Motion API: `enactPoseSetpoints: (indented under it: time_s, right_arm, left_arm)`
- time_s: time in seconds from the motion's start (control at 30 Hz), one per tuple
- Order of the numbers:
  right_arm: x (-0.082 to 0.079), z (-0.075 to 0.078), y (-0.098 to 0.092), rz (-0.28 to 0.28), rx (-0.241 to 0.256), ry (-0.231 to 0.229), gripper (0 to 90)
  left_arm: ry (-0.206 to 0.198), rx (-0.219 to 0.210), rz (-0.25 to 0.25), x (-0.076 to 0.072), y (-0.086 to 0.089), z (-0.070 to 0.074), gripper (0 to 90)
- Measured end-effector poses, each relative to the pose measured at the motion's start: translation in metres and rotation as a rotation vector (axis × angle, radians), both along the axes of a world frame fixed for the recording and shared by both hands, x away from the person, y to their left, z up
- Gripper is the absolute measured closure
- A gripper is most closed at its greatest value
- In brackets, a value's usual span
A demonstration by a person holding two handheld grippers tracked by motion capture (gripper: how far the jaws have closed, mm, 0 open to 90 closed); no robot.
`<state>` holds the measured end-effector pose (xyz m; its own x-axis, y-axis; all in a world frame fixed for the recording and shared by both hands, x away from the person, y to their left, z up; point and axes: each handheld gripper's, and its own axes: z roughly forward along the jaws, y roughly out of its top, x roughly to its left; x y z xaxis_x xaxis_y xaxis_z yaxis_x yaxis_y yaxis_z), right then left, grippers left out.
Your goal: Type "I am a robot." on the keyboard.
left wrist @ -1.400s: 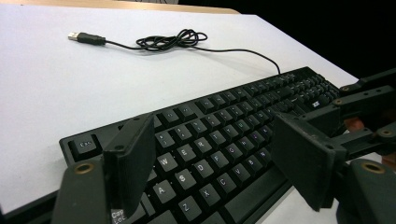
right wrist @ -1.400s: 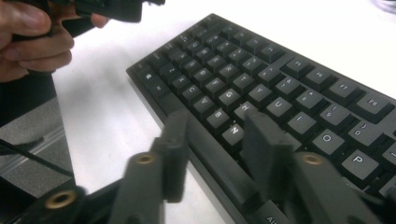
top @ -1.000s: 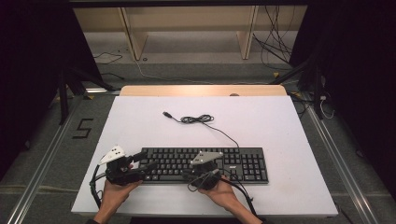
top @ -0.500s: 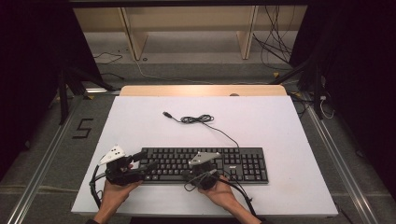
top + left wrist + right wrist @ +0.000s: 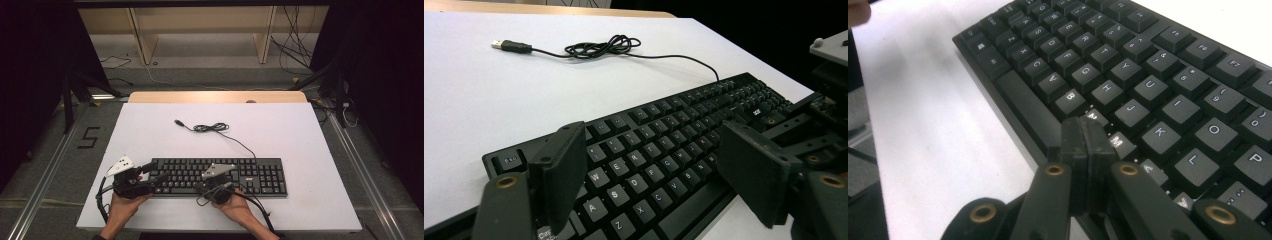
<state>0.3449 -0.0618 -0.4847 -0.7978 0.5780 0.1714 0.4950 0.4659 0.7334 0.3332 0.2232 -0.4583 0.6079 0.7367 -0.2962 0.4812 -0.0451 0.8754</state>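
High view: a black keyboard (image 5: 220,176) lies across the lower middle of the frame on a white surface (image 5: 300,135), its long side running left to right. Its cable (image 5: 212,128) trails toward the upper centre, bunched in a small coil, and ends in a USB plug lying on the surface. Both forearms enter from the bottom edge. At lower left, the left hand (image 5: 120,207) holds the left hand-held gripper (image 5: 155,177) low and nearly level, pointing right at the keyboard's left end, a grey plate on top. Just right of it, at lower centre, the right hand (image 5: 237,206) holds the right hand-held gripper (image 5: 212,185) at the keyboard's near edge, angled up-frame over the keys.

Left gripper view: the jaws stand wide apart, one at lower left and one at right, above the keyboard's (image 5: 664,150) left end, with rows of letter keys between them; nothing is held. The coil of cable (image 5: 599,47) sits at the top of the frame.

Right gripper view: the jaws are pressed together with no gap, tips over the near edge of the keyboard (image 5: 1148,85), close to the N and M keys and the end of the space bar; whether they touch a key I cannot tell
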Motion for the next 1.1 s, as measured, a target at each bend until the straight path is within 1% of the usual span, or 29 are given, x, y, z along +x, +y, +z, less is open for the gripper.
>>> enactPoseSetpoints:
  time_s: [0.03, 0.1, 0.17, 0.2, 0.27, 0.33, 0.47, 0.5, 0.6, 0.67, 0.77, 0.87, 0.93, 1.0, 1.1]
  right_arm:
    - [0.0, 0.001, -0.001, 0.01, 0.017, 0.005, 83.5]
    - [-0.002, 0.005, -0.004, 0.012, 0.045, -0.005, 81.1]
    - [-0.003, 0.01, -0.007, 0.001, 0.071, -0.014, 74.1]
    - [-0.003, 0.012, -0.008, -0.002, 0.079, -0.017, 74.1]
    - [-0.004, 0.014, -0.012, -0.008, 0.089, -0.022, 72.6]
    - [-0.004, 0.017, -0.016, -0.013, 0.097, -0.023, 65.7]
    - [-0.002, 0.021, -0.024, -0.043, 0.115, -0.004, 51.7]
    - [-0.002, 0.022, -0.025, -0.045, 0.119, -0.006, 50.6]
    - [-0.001, 0.025, -0.03, -0.054, 0.136, -0.004, 45.9]
    - [0.001, 0.027, -0.033, -0.071, 0.144, -0.006, 42.6]
    - [0.001, 0.029, -0.037, -0.087, 0.153, -0.013, 39.9]
    - [0.001, 0.032, -0.042, -0.101, 0.162, -0.019, 38.0]
    - [0.001, 0.033, -0.045, -0.105, 0.166, -0.028, 36.6]
    - [0.001, 0.034, -0.047, -0.111, 0.172, -0.035, 36.0]
    - [0.001, 0.035, -0.049, -0.112, 0.178, -0.042, 35.8]
  left_arm:
    - [0.001, 0.0, 0.001, 0.0, 0.0, 0.0, 27.4]
    - [0.003, 0.003, 0.002, 0.001, 0.0, -0.001, 27.5]
    - [0.006, 0.003, 0.001, 0.001, 0.0, -0.001, 27.4]
    - [0.007, 0.006, 0.0, 0.001, 0.0, -0.001, 27.5]
    - [0.01, 0.007, 0.001, 0.002, -0.001, -0.001, 27.4]
    - [0.017, 0.009, 0.001, 0.003, -0.002, -0.002, 27.4]
    - [0.03, 0.018, -0.002, 0.007, -0.006, -0.003, 28.2]
    - [0.03, 0.027, -0.004, 0.008, -0.007, -0.004, 28.5]
    - [0.045, 0.033, -0.001, 0.011, -0.009, -0.004, 31.2]
    - [0.052, 0.04, 0.0, 0.012, -0.01, -0.004, 33.8]
    - [0.066, 0.057, 0.003, 0.015, -0.012, -0.004, 41.0]
    - [0.078, 0.08, -0.003, 0.02, -0.016, -0.003, 51.1]
    - [0.083, 0.095, -0.018, 0.023, -0.02, -0.004, 59.0]
    - [0.087, 0.123, -0.029, 0.028, -0.025, -0.005, 66.5]
    - [0.095, 0.135, -0.046, 0.032, -0.03, -0.006, 75.5]
